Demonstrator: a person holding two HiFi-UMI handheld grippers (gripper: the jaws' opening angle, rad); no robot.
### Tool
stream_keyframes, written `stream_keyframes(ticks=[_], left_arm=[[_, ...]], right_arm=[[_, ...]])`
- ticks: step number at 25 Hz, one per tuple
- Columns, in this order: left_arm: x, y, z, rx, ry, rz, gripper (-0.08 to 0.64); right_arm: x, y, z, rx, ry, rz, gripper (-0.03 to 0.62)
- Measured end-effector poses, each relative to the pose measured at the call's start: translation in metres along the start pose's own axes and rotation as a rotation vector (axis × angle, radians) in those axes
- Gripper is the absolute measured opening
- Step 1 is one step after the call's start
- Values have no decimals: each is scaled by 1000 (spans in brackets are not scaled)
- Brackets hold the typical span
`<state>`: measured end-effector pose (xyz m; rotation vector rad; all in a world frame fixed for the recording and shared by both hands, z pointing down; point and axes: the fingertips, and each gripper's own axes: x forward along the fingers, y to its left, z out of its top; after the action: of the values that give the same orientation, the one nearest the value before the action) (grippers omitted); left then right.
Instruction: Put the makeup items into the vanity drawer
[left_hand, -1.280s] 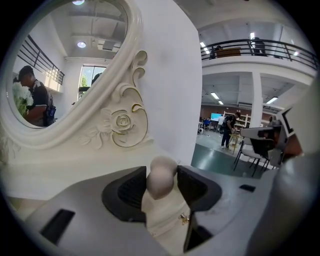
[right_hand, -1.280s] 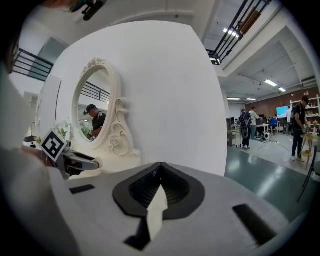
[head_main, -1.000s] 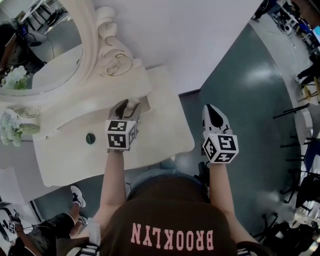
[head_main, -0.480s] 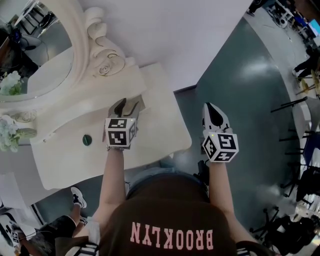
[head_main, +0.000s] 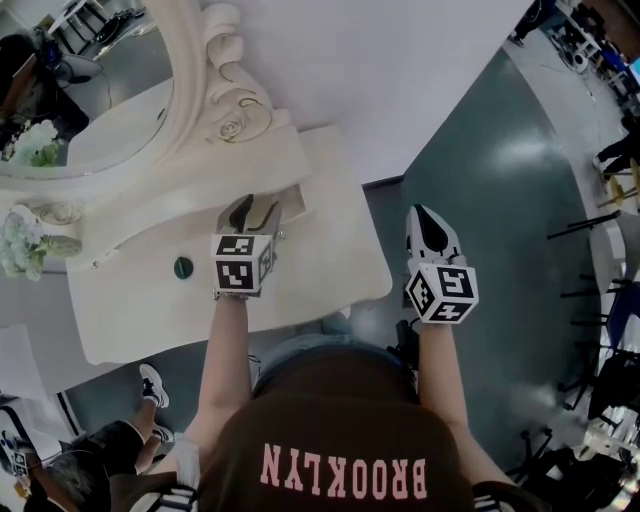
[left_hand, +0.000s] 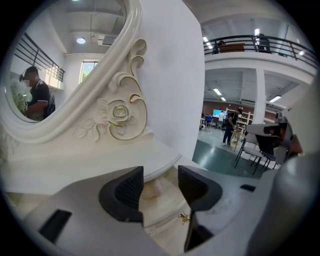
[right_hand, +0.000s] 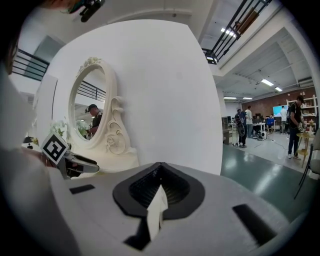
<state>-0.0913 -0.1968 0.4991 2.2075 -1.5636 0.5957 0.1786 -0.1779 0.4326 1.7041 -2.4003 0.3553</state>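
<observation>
The left hand-held gripper (left_hand: 161, 176) is held over the white vanity counter (head_main: 150, 320), pointing toward the wall (head_main: 400, 80) and tilted downward, its jaws spread with a clear gap between them. Seen along those jaws, a small pale rounded item (left_hand: 151, 188) lies in line with the gap, inside the open drawer (left_hand: 167, 207) that sits just under the vanity's raised shelf (left_hand: 100, 160). The jaws stand to either side of the item, and whether either one touches it cannot be told. A little gold handle (left_hand: 185, 217) shows on the drawer front, just below the jaw at the right of that view. In the head view the drawer opening is right at the tips of this hand-held gripper, on the wall side of the counter, near the carved foot of the oval mirror (head_main: 90, 110). A dark round item (head_main: 183, 267) rests on the counter to the left of the left hand-held gripper, apart from it and outside the drawer. White flowers (head_main: 22, 250) stand at the counter's far left end. The right hand-held gripper (head_main: 428, 228) is off the counter's right edge, over the grey-green floor (head_main: 500, 250), well apart from the drawer and from both items. Its jaws are pressed together, with only a thin white sliver at the seam, and I cannot tell what that sliver is
</observation>
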Motion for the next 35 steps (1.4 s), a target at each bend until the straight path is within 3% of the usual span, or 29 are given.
stream_keyframes(ticks=[24,35], left_arm=[[-65,89,-26,-107,-30,194,196],[-76,114,-46,-144,-2,227,195]], right_arm=[[33,75,2,-47,14,156,-3],[44,98,-6,-69,51,200,-3]])
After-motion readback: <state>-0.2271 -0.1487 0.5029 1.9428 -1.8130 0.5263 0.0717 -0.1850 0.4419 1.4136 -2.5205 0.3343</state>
